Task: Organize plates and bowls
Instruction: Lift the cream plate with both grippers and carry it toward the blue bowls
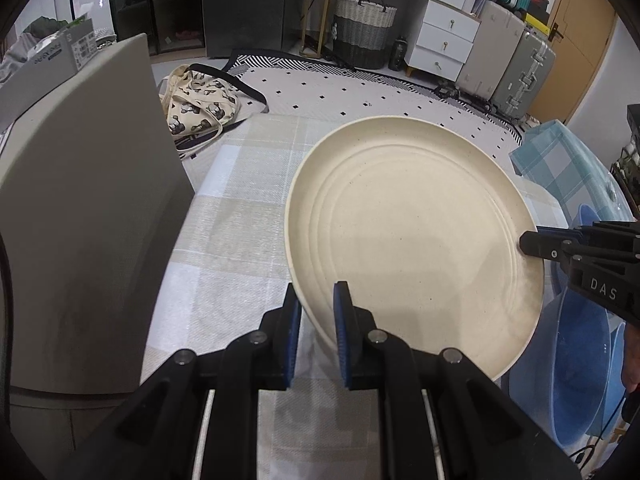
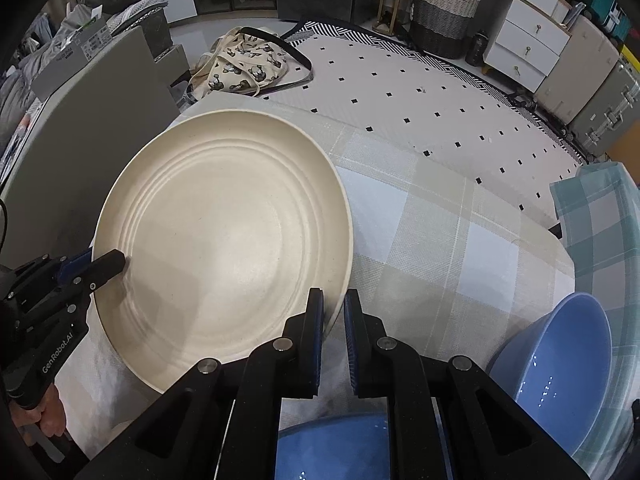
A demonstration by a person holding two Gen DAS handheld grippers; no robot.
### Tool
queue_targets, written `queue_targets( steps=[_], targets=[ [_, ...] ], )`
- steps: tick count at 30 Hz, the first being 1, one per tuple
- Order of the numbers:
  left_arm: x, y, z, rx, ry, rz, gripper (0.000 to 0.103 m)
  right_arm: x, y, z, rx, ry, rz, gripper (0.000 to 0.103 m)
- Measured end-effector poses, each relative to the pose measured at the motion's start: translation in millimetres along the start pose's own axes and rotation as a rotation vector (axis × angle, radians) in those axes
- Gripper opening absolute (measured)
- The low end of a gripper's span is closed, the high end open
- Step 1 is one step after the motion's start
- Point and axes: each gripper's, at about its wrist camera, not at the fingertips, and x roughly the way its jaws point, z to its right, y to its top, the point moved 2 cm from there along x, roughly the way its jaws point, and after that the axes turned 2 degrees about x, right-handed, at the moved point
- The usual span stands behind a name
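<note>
A large cream plate (image 1: 412,236) with ringed grooves hangs tilted above the checked tablecloth (image 1: 236,224), held at two opposite edges. My left gripper (image 1: 316,292) is shut on its near-left rim, blue pads either side of the edge. My right gripper (image 1: 528,243) clamps the right rim. In the right wrist view the same plate (image 2: 224,240) fills the left half, with my right gripper (image 2: 333,297) shut on its near-right rim and my left gripper (image 2: 114,261) pinching the far-left rim. Two blue bowls sit close below: one (image 2: 560,364) to the right, another (image 2: 332,444) under my right gripper.
A tall grey panel (image 1: 80,208) stands at the table's left edge, close to the plate. A blue checked cloth (image 2: 600,216) lies at the right. Beyond the table are a printed tote bag (image 1: 200,108), a patterned rug, a woven basket (image 1: 362,32), drawers and suitcases.
</note>
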Motion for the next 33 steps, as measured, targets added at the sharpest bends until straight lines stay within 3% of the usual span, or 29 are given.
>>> queue_targets(
  steps=[17,33],
  targets=[
    [-63.1,-26.4,-13.2,0.014,-0.033,0.081,0.014,-79.2,-46.5,-42.2,-0.013,-0.031,0.092,0.011],
    [-108.2,-75.1,-7.7,0.074,0.008,0.105,0.016,-127.3,-109.5,-64.3,-0.021,0.007,0.163,0.012]
  ],
)
